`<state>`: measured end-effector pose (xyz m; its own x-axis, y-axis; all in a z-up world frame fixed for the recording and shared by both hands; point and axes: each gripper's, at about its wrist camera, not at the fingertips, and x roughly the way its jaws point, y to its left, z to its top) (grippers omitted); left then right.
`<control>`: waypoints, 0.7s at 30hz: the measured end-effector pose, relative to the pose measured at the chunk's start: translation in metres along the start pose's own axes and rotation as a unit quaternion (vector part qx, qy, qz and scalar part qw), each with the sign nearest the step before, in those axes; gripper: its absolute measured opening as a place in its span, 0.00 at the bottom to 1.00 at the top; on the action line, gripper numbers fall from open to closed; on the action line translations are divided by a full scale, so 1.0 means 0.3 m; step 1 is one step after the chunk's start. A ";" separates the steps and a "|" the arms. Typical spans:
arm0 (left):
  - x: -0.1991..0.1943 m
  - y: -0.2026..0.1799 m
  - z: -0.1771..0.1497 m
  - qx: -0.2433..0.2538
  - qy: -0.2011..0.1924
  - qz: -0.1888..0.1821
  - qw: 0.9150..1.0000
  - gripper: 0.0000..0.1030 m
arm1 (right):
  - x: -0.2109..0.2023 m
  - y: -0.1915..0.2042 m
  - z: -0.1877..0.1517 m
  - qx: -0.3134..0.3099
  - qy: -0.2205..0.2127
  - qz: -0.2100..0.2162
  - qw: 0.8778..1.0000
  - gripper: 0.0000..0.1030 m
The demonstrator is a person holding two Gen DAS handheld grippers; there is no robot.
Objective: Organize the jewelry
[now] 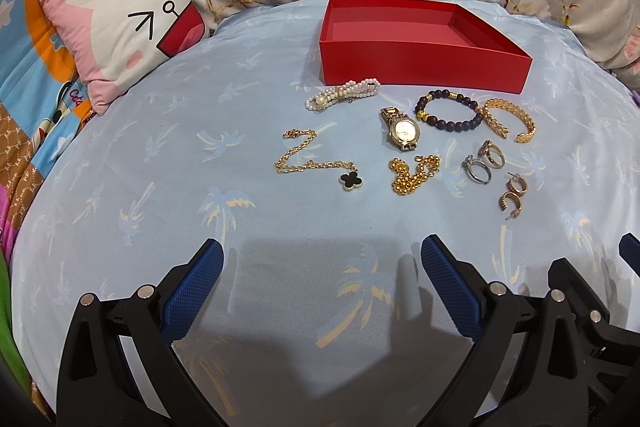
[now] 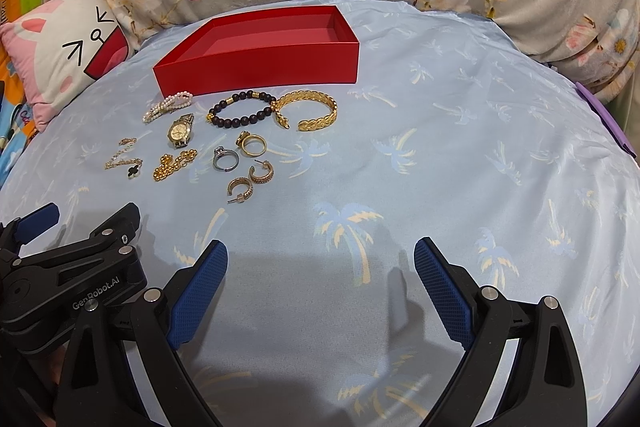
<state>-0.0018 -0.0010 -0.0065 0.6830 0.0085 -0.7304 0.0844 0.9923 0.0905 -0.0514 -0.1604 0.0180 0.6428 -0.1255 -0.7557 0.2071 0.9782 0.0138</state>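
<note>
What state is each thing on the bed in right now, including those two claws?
Red box: open, nothing inside.
Watch: lying outside the box.
Gold cuff: lying outside the box.
Pearl bracelet: touching the box front.
Left claw: open, holding nothing.
Right claw: open, holding nothing.

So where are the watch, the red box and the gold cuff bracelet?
watch (image 1: 404,129): left wrist view, on its dial.
red box (image 1: 424,65): left wrist view, on its front wall.
gold cuff bracelet (image 2: 325,103): right wrist view, on its band.

We see a bed (image 1: 120,227) in a blue palm sheet; on it a red box (image 1: 424,45), watch (image 1: 403,129), bracelets, chains, rings, earrings, and a pillow (image 1: 120,31) at its edge.
</note>
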 end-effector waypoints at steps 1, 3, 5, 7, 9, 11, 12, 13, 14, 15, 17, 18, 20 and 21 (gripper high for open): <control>-0.001 0.005 -0.001 -0.003 0.001 -0.005 1.000 0.94 | -0.002 0.001 0.001 0.000 0.001 0.002 1.000 0.90; 0.003 0.026 -0.003 -0.010 0.005 -0.014 1.000 0.94 | 0.011 -0.008 -0.006 0.000 0.003 0.004 1.000 0.90; 0.013 0.051 -0.001 -0.020 0.015 -0.024 0.999 0.94 | 0.018 -0.005 -0.004 0.000 0.006 0.005 1.000 0.90; 0.024 0.082 0.008 -0.030 0.025 -0.029 0.999 0.94 | 0.021 -0.021 0.002 0.004 0.011 0.007 1.000 0.90; 0.027 0.111 0.030 -0.042 0.024 -0.034 0.998 0.94 | 0.025 -0.032 0.022 0.013 0.015 0.010 1.000 0.90; 0.025 0.140 0.061 -0.056 0.015 -0.035 0.998 0.94 | 0.026 -0.048 0.045 0.020 0.017 0.014 1.000 0.90; 0.027 0.155 0.081 -0.062 0.010 -0.035 0.997 0.94 | 0.029 -0.054 0.059 0.023 0.017 0.014 0.999 0.90; 0.031 0.166 0.101 -0.065 0.007 -0.041 0.997 0.94 | 0.033 -0.058 0.073 0.024 0.018 0.014 0.999 0.90; 0.039 0.172 0.121 -0.065 0.007 -0.044 0.997 0.94 | 0.039 -0.059 0.086 0.025 0.019 0.014 0.999 0.90; 0.049 0.178 0.142 -0.064 0.008 -0.047 0.997 0.94 | 0.047 -0.063 0.103 0.027 0.019 0.017 0.999 0.90; 0.068 0.187 0.177 -0.063 0.007 -0.047 0.997 0.94 | 0.059 -0.068 0.131 0.029 0.017 0.021 0.999 0.90; 0.077 0.193 0.191 -0.066 0.005 -0.046 0.997 0.94 | 0.068 -0.067 0.148 0.028 0.016 0.020 0.999 0.90; 0.091 0.198 0.215 -0.069 0.003 -0.048 0.996 0.94 | 0.089 -0.066 0.184 0.025 0.014 0.021 0.999 0.90; 0.097 0.199 0.224 -0.070 0.003 -0.049 0.996 0.94 | 0.102 -0.066 0.203 0.025 0.013 0.022 0.999 0.90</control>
<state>0.0720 0.0501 0.0232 0.6721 -0.0895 -0.7350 0.0481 0.9958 -0.0773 0.0091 -0.1935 0.0345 0.6333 -0.0770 -0.7701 0.2152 0.9733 0.0796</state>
